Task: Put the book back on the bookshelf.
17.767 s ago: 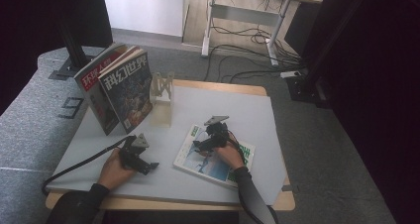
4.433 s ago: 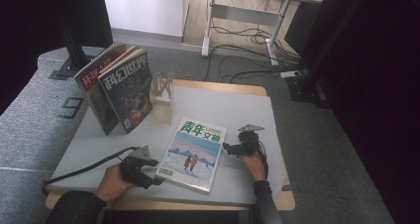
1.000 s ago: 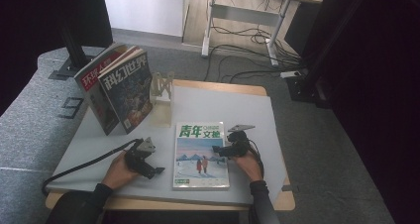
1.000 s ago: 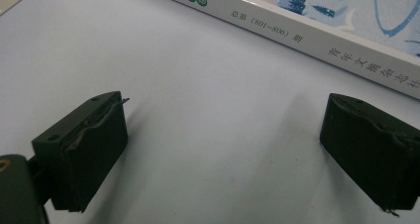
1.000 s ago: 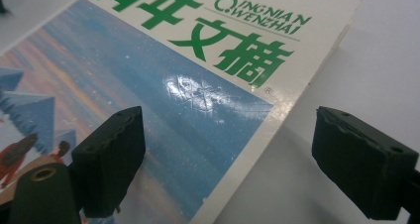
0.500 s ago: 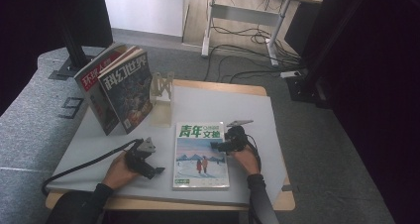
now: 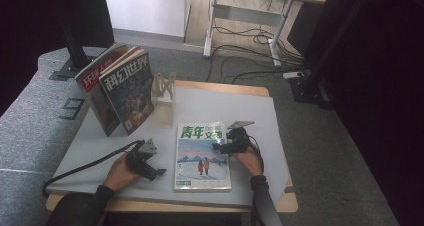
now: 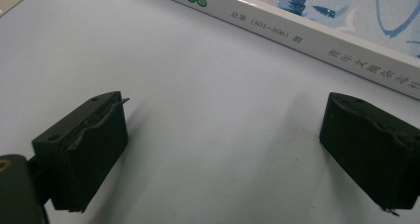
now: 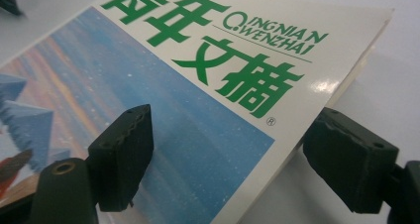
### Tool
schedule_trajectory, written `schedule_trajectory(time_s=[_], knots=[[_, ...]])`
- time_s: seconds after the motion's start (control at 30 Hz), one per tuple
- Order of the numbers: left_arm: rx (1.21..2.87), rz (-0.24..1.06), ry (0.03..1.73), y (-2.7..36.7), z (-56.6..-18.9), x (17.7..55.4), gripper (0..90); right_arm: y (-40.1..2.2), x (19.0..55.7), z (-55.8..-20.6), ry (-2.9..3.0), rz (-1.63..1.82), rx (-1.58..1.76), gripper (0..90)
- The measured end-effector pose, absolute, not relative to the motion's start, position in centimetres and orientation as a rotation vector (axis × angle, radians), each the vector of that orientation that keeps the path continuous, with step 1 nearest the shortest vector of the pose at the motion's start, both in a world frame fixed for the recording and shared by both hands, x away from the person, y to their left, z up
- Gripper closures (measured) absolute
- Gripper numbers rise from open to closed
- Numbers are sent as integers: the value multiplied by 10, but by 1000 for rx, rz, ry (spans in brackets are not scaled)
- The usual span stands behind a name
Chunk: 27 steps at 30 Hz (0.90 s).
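High view shows you the magazine [image 7: 202, 156] lying flat on the grey counter [image 7: 250, 111], cover up, between your two hands. Your right gripper [image 7: 223, 145] is at the right edge of the cover, near the green title. In the right gripper view its jaws have just been closing: one jaw is above the cover and the other is beside the page edge, low near the counter, but the pads do not press yet, so nothing is grasped. Your left gripper [image 7: 159, 172] rests on the counter just left of the magazine; in the left gripper view the jaws are wide apart with only bare counter between them, and the white spine [image 8: 317, 43] is a little ahead. At the back left, two other magazines [image 7: 120, 93] stand upright near a small rack [image 7: 164, 88]. I judge the work is at an early stage: the magazine is placed straight, but the grip on its edge is not made.
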State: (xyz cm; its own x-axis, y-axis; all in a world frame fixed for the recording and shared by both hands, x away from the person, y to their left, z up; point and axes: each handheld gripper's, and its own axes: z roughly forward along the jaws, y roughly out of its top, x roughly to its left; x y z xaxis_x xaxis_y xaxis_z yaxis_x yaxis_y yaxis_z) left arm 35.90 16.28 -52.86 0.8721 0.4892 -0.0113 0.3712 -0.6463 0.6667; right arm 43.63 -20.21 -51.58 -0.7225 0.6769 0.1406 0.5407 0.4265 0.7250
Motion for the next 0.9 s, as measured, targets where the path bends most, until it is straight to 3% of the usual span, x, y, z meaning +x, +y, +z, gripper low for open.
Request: schedule_trajectory(time_s=[0.03, 0.43, 0.6, 0.8, 0.9], knots=[[2344, 221, 618, 163, -529, 359, 44, -202, 435, -512, 2511, 1227, 1068, 246], [2345, 222, 618, 163, -529, 359, 44, -196, 431, -509, 2521, 1232, 1045, 226], [2345, 222, 618, 163, -529, 359, 44, -192, 430, -500, 2473, 1320, 1030, 265], [2345, 222, 618, 163, -529, 359, 44, -193, 431, -502, 2443, 1247, 1042, 506], [2345, 223, 618, 163, -529, 359, 45, -196, 433, -500, 2428, 1260, 1059, 574]])
